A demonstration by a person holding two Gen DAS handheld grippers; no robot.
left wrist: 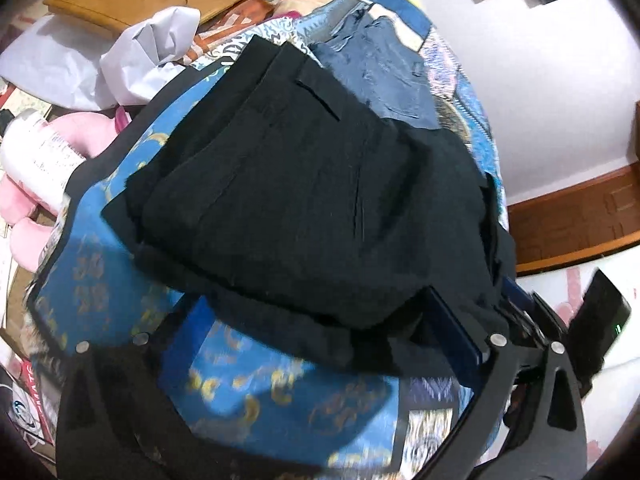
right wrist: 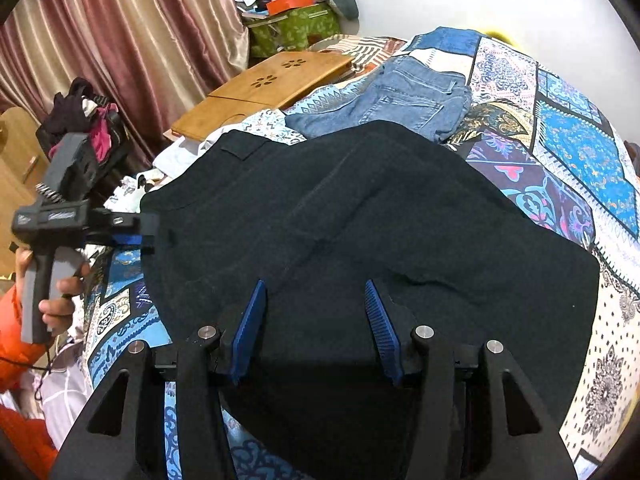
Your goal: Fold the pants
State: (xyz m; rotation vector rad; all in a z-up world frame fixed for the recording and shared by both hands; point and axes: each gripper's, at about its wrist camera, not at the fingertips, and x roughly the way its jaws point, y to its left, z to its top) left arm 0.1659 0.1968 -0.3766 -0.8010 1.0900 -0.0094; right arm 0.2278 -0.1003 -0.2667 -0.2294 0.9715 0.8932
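Black pants (right wrist: pixel 360 216), matte woven cloth folded into a thick slab, on patchwork quilt (right wrist: pixel 568 152) ahead of right hand-held gripper (right wrist: pixel 316 328), jaws spread. Left hand-held gripper (left wrist: pixel 320 344) open wide, pants between. Blue jeans (right wrist: pixel 400 96) beyond.

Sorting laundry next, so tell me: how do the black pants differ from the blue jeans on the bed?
The black pants lie nearest both grippers, plain dark cloth; the blue jeans sit farther back, faded denim with stitched pockets. The black pants cover more of the bed; the jeans make a smaller bundle. Both rest on the patterned bedspread.
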